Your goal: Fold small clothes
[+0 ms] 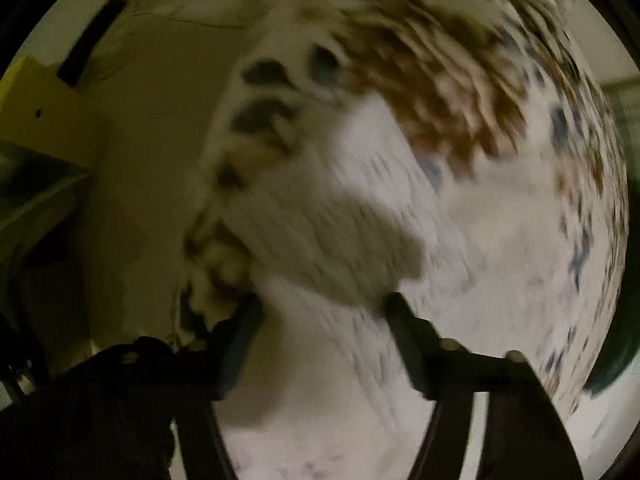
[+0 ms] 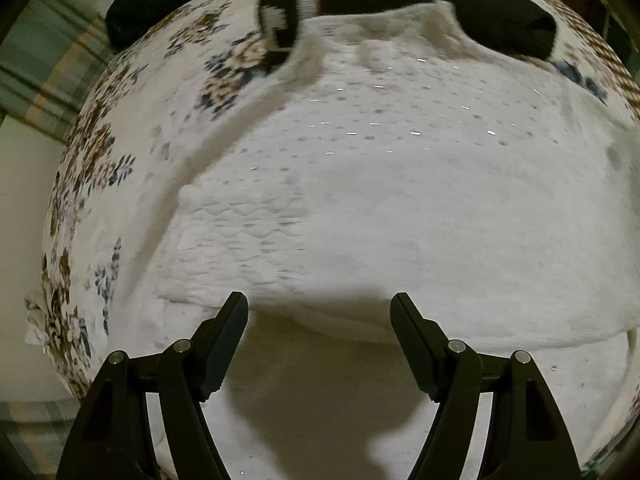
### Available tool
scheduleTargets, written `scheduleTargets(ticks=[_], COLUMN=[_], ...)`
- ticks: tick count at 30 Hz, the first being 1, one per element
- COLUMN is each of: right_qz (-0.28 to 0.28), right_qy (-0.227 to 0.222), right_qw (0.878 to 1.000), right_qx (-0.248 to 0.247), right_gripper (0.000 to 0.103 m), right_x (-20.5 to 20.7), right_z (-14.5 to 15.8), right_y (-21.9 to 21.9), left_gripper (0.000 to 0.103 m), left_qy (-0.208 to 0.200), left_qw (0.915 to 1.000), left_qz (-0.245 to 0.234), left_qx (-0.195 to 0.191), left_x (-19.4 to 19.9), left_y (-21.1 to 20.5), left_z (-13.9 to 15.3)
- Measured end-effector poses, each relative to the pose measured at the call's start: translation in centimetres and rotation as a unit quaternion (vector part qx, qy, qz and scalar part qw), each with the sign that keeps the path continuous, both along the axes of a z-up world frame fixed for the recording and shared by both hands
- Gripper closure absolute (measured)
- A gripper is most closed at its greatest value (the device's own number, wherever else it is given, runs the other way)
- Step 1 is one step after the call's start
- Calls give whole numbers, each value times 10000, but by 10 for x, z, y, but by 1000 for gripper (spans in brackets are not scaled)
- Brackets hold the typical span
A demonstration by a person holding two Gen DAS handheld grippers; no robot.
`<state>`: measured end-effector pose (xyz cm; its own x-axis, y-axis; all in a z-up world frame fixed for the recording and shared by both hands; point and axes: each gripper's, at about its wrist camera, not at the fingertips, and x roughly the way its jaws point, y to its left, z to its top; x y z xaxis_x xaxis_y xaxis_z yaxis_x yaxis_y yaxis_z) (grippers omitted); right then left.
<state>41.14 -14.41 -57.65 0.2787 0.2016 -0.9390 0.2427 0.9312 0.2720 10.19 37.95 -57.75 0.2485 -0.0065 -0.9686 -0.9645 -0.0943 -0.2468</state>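
White knit garment (image 2: 380,208) lies spread flat on a floral bedsheet (image 2: 100,152), its near hem just ahead of the right gripper (image 2: 320,312), whose fingers stand wide apart and hold nothing. In the blurred left wrist view, the left gripper (image 1: 324,308) also stands wide, a raised fold of the garment just beyond its fingertips.

Floral-print bedsheet (image 2: 96,152) w/ white knit garment (image 2: 380,208) flat on it.

text: none legible | labels: none | numbers: none | signs: none
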Motion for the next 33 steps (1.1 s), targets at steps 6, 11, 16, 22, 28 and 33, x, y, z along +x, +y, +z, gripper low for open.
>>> scheduleTargets(ticks=[6,11,16,22,28,33], right_qz=[159,94,-71,-351,-962,-1625], right_qy=[23,163,127,207,140,80], right_qw=[9981,9890,9887,9953,9926,9829], right_qx=[-601,-1468,-1490,-875,-731,-863], right_gripper=[27,27,19,2,2,2], right_x=[8,8,1,-13,-45,-78], right_z=[7,10,15,16,30,43], right_y=[25,20,-5,-55,-152,-256], left_gripper=[96,96,97,97,97,97], left_qy=[70,129,5,-658,-1668,-2154], left_qw=[9988,9869,9472,8662,7772,6814], left_qz=[-98,-954,-2026,-3407,-4792,-6208], left_qx=[469,1297,2484,3595,3722,3223], left_x=[1,32,88,164,243,285], left_y=[18,28,-11,-114,-268,-448], left_z=[11,47,120,219,264,249])
